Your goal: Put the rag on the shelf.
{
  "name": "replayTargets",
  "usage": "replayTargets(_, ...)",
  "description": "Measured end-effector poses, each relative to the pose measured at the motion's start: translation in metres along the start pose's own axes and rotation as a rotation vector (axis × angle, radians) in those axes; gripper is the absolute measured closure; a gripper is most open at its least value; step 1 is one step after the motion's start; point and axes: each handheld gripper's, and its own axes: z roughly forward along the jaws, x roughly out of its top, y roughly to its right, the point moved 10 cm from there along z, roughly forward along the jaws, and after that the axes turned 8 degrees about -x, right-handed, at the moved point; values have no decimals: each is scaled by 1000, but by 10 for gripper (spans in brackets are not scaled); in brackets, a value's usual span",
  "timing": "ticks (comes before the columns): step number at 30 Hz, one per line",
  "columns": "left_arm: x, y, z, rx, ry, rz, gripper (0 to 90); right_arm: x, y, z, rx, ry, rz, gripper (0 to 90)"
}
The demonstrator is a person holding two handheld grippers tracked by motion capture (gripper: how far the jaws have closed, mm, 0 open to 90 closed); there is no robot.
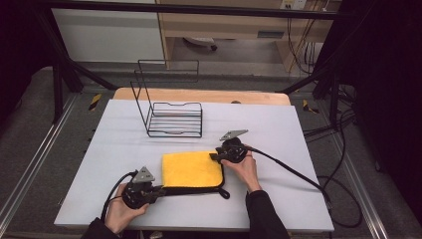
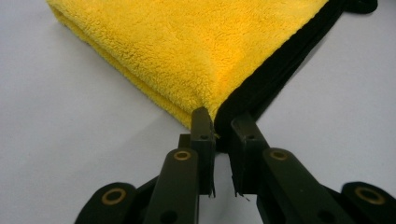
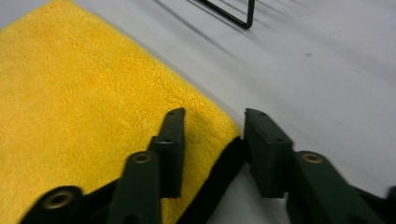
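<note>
So we've got a folded yellow towel with black trim lying flat on the white table, right between our two tongs. It looks like soft, thick microfiber: light, floppy, zero stiffness, so it'll sag and unfold the second it's lifted by one spot. Not slippery though, the fluffy pile should give the pads plenty of bite. We reckon corners are the place to grab, pinching through all the layers so the fold stays together.

The left tongs sit at the towel's near corner, jaws nearly closed and pinching that corner where the yellow meets the black edge. The right tongs are at the far corner on their own side, jaws partly apart and straddling the corner: one jaw over the yellow top, the other off the edge over the table. They aren't clamped on it as far as we can see.

The towel's long axis runs side to side, from one tongs toward the other, black trim along the edge nearest us. The wire rack stands well beyond it.
</note>
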Motion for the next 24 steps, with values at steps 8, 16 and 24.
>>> replayTargets(8, 4, -8, -6, -1, -18, 13, 810, -4, -6, -27, 3, -53, -19, 824)
replayTargets(16, 14, -26, -7, 17, -2, 24, 808, -18, -20, -55, -30, -95, 47, 824)
replayTargets(24, 8, -16, -8, 10, 21, 28, 789, -18, -3, -39, -85, -25, -45, 636)
